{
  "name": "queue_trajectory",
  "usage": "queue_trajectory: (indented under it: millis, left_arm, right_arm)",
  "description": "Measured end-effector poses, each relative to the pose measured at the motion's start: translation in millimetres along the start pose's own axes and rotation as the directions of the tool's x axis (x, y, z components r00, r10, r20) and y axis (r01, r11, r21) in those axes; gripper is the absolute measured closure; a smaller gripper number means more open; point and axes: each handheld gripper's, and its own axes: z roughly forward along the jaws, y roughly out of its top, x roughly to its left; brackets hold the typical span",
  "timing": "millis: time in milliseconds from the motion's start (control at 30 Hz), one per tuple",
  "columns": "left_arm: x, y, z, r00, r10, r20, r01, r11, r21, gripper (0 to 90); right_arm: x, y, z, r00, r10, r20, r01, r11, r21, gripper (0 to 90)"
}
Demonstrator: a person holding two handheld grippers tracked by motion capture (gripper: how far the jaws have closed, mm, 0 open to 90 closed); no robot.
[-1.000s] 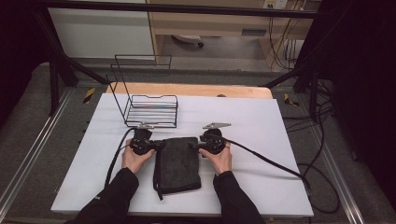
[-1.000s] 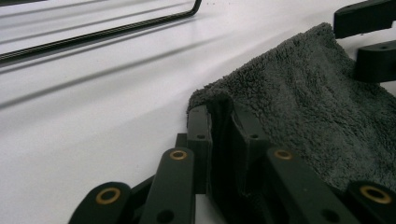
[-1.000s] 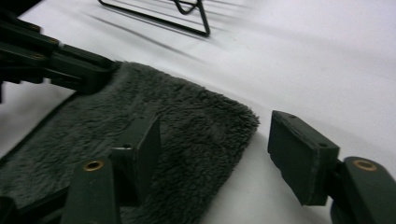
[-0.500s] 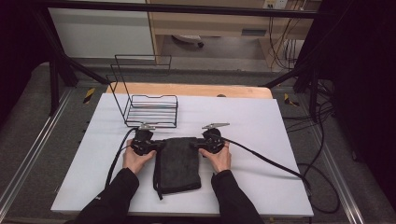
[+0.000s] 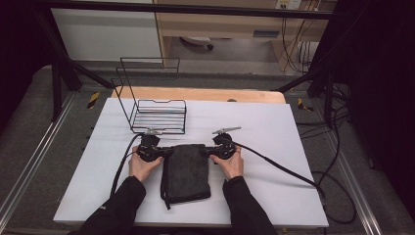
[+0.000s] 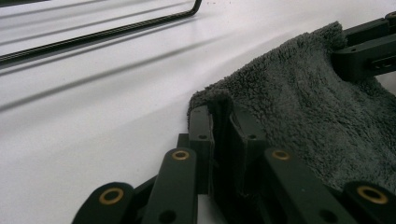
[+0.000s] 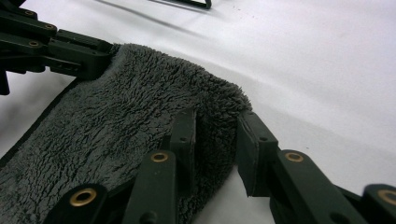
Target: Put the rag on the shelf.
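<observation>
1. A dark grey fleecy towel lies folded flat on the white counter, near the person's edge, its long side running away from the person.
2. The left tongs sit at the towel's far left corner. In the left gripper view the left tongs stand narrow, jaws nearly together, with the towel's corner pinched between them.
3. The right tongs sit at the towel's far right corner. In the right gripper view the right tongs stand partly apart: the towel's corner lies in the gap, touching the left jaw, while the right jaw stands just off the cloth on the bare counter side.
4. Each gripper view also shows the other tongs at the opposite corner of the same towel edge.
5. A black wire rack stands on the counter beyond the towel, apart from it, its tall back towards the far side.
6. Both hands rest low on the counter, one on either side of the towel; a cable trails from each gripper.
</observation>
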Motion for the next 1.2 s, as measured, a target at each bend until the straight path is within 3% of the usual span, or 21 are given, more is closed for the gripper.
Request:
queue_trajectory:
  millis: [233, 333, 667, 967, 1200]
  left_arm:
    - [1.3, 0.4, -2.6, 0.9999, -0.010, 0.009, 0.010, 0.9999, -0.006, 81.9]
    - [1.3, 1.3, -7.8, 0.9998, -0.007, 0.017, 0.007, 0.9998, -0.020, 82.4]
    - [-11.2, 5.2, -33.6, 0.9986, 0.049, 0.020, -0.047, 0.9946, -0.093, 82.5]
    - [-30.1, 5.8, -51.4, 0.9936, 0.112, -0.009, -0.113, 0.9815, -0.155, 82.5]
    - [-37.8, 7.0, -62.8, 0.9922, 0.124, -0.015, -0.124, 0.9716, -0.201, 82.5]
  right_arm:
    - [-0.6, 1.5, -0.5, 0.9996, 0.017, -0.021, -0.017, 1.000, 0.009, 79.6]
    - [0.9, 2.3, -4.3, 0.9998, -0.003, -0.022, 0.003, 1.000, -0.004, 80.9]
    - [11.3, 4.5, -23.4, 0.9987, -0.033, -0.040, 0.030, 0.997, -0.078, 81.4]
    - [23.1, 0.9, -40.3, 0.9955, -0.089, -0.032, 0.083, 0.985, -0.154, 81.6]
    - [29.1, 1.0, -54.4, 0.9935, -0.109, -0.033, 0.100, 0.975, -0.201, 81.8]
